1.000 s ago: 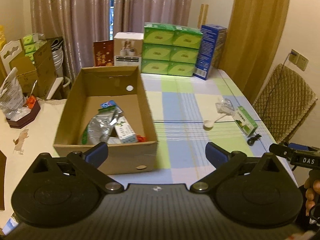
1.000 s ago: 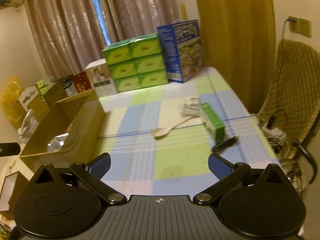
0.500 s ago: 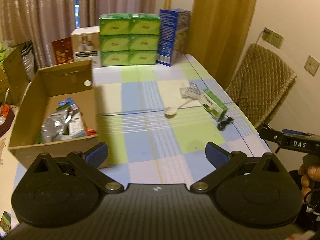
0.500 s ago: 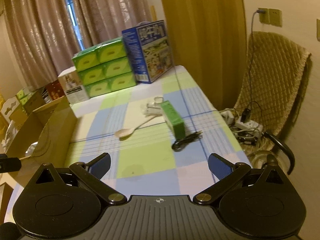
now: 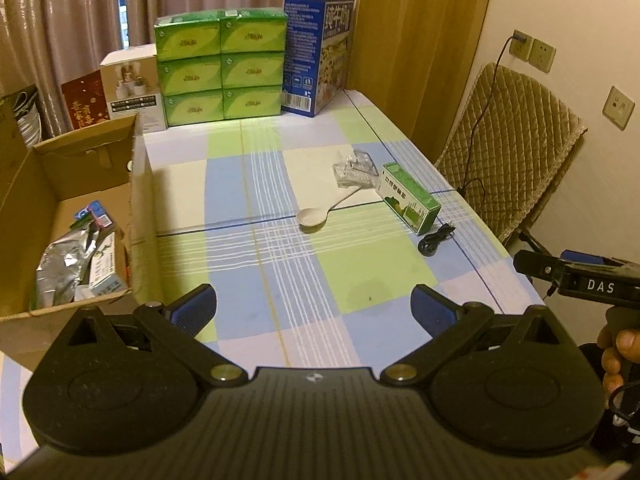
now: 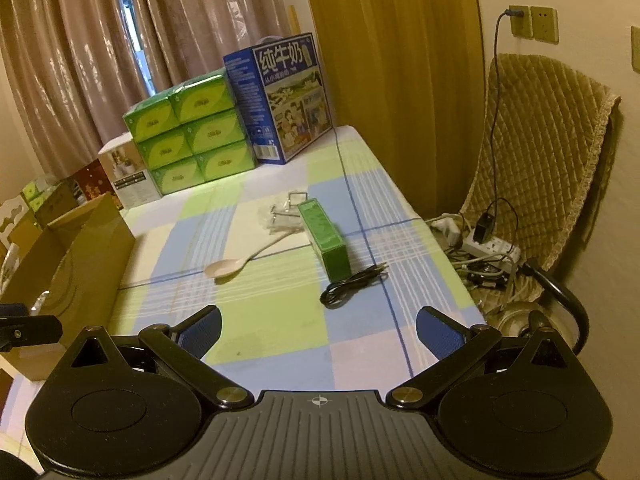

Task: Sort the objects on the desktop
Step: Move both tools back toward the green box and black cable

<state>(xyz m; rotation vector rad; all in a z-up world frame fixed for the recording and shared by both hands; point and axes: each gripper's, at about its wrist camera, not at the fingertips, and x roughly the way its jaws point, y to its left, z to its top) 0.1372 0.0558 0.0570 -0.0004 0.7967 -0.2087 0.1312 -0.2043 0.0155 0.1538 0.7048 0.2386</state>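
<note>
Both tongs [image 5: 314,306] [image 6: 319,326] spread wide, hovering over table [image 5: 360,272]

We see a tablecloth [image 5: 280,280] checked in green, blue and cream; on it a cream spoon [image 5: 314,216], beside it a green carton [image 5: 410,198] and black cable [image 5: 436,240].

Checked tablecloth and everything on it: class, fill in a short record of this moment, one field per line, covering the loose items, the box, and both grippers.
Loose items: spoon, small green box, black cable, clear plastic packet
Placement: grouped on the right half of the checked tablecloth
Cardboard box: at the left edge, open, already holding packets
Left gripper: open, empty, above the cloth
Right gripper: open, empty, facing the cable
Sorted so far: four items still outside the box
</note>
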